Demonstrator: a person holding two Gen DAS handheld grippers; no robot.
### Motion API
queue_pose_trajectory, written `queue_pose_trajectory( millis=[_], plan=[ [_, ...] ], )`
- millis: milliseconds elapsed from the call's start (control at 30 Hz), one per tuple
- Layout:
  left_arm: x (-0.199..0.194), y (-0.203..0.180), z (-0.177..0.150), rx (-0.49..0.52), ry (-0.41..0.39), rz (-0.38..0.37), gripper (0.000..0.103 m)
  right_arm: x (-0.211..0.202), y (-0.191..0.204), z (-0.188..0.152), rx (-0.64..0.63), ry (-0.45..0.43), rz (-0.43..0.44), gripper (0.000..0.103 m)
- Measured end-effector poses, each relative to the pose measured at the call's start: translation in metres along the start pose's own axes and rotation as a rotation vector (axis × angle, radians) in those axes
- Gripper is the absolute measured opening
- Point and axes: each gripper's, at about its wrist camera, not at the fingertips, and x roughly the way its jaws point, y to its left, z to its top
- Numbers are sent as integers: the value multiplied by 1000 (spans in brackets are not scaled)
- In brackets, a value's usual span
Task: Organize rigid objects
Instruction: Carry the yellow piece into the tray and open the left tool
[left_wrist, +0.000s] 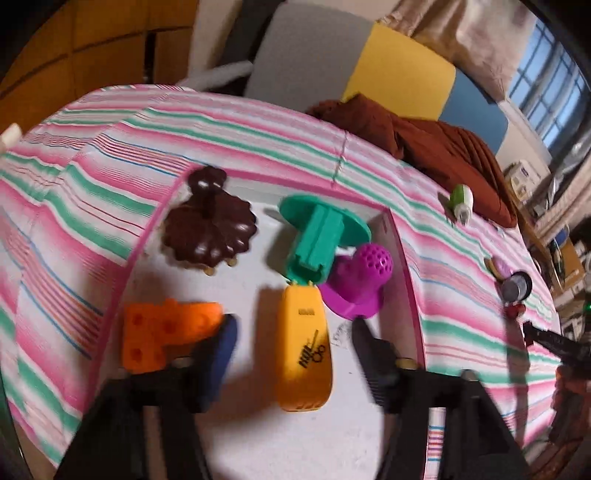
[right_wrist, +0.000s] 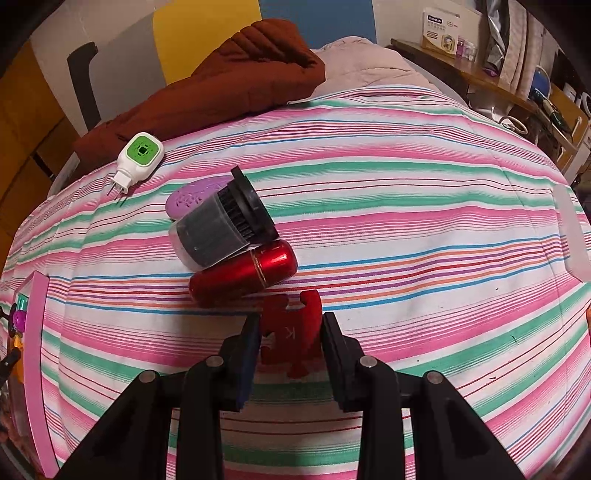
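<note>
Yellow case (left_wrist: 304, 350) lengthwise toward camera

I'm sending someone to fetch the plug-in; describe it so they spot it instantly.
On the striped bedsheet, look beside the brown quilt. The plug-in lies there apart from the other items; it alone is white with a green face and metal prongs.
</note>
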Motion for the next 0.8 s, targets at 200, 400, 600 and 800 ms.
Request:
queue_pose_trajectory(
  millis=[200,400,600,800],
  plan=[
    [-21,-3,-16,18,-65,-8,84,2,1,1,-4,2,-4,32],
    [-45,-7,-33,72,-127,-8,91,-1,1,0,2,-7,3,32],
    [-65,-5,-47,105,-202,4,97,-5,2,1,3,-22,16,32],
    [-76,0,-60,127,-229,31,100,-9,5,1,1,-47,44,32]
  ],
)
